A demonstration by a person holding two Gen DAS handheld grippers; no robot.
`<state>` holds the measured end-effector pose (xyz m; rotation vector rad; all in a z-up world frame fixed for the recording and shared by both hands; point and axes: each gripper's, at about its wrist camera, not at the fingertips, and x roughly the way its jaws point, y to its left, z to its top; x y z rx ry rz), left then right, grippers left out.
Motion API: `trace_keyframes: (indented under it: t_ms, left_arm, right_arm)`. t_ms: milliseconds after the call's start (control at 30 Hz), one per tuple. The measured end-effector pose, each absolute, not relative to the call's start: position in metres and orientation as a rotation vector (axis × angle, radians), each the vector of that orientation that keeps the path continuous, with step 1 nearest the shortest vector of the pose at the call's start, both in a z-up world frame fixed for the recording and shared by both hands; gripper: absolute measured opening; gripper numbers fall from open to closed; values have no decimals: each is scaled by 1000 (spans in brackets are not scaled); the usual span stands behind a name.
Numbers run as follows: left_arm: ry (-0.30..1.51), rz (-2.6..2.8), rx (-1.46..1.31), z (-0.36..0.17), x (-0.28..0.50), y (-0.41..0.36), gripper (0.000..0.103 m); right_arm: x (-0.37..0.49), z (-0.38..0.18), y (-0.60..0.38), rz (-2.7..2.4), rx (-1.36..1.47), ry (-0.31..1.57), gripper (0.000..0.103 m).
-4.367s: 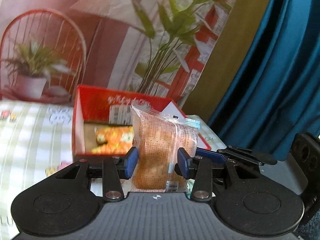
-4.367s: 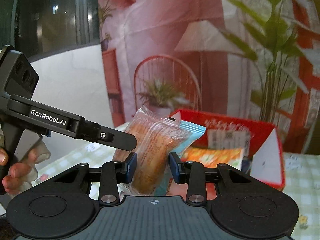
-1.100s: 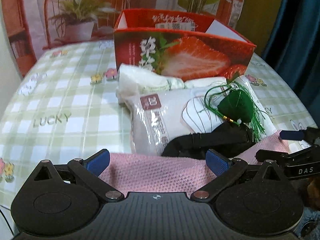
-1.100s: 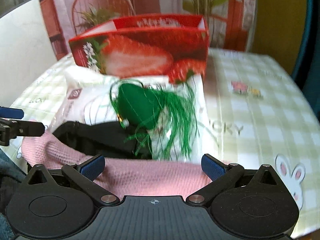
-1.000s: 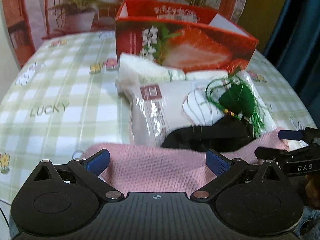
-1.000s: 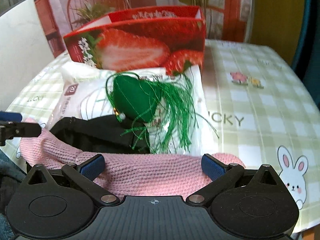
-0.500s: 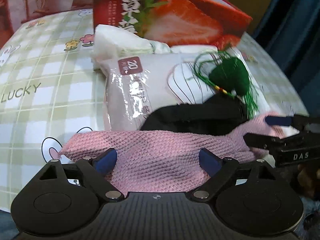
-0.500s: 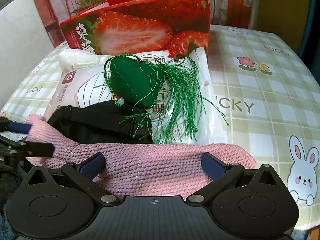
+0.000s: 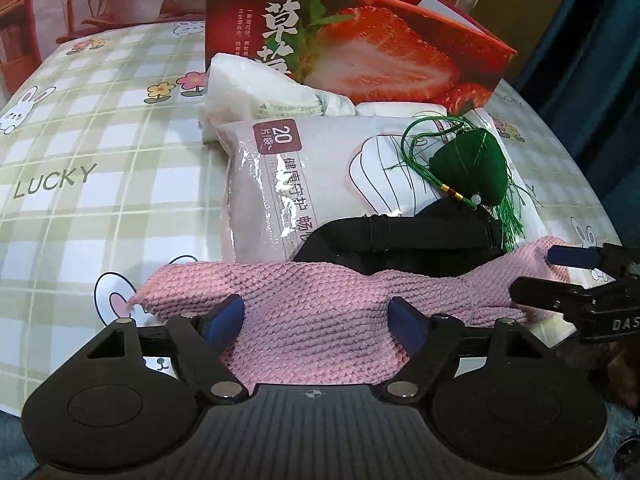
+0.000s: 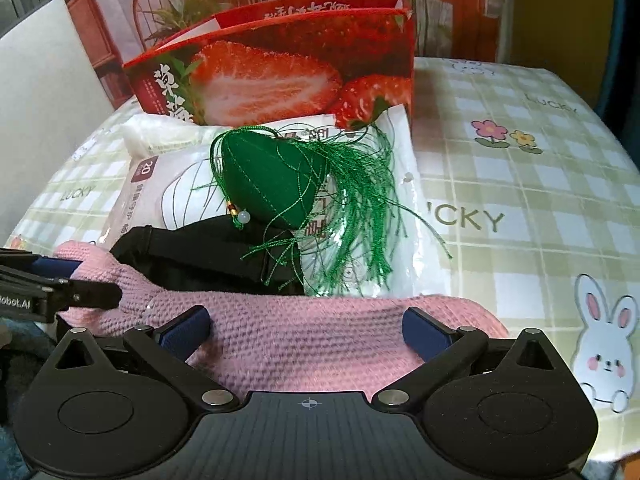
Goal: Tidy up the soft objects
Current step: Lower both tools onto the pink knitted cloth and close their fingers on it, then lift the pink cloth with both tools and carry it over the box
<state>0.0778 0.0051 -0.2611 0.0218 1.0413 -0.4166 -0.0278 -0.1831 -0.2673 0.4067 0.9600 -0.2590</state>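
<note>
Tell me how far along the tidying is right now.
Done: nothing shows inside the strawberry box from these views. In hand: the left claw, jaws just closing, and the open right claw straddle the pink knit. Left: green tassel sachet, black pouch, mask pack.

A green-and-white checked tablecloth (image 9: pixel 100 152) printed with rabbits, flowers and "LUCKY" covers the table; dark teal curtain (image 9: pixel 592 60) hangs beyond its right edge.
</note>
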Motion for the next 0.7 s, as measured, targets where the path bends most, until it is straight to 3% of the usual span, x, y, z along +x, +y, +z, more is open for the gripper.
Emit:
trace_keyframes:
  t_ms: [233,333,400,567,700]
  left_arm:
    - [1030,-419,-6,-259,76,8,70]
    - [998,-433,2,-254,72,6,51]
    - [973,-464,26,-250,67,1,38]
    - [968,-481,18,-250,67,1,32]
    - [929,-476,18,-244,62,3,26]
  right_arm:
    - [-38,-273,-194,-289,474,984,103]
    - [-34,-275,-189,-286,442,990,102]
    - [-33,-274,-183,-267,421,992,93]
    - [-31,-270,-176,-220,399,982,70]
    - [-32,-265,-175,-178,417,959,41]
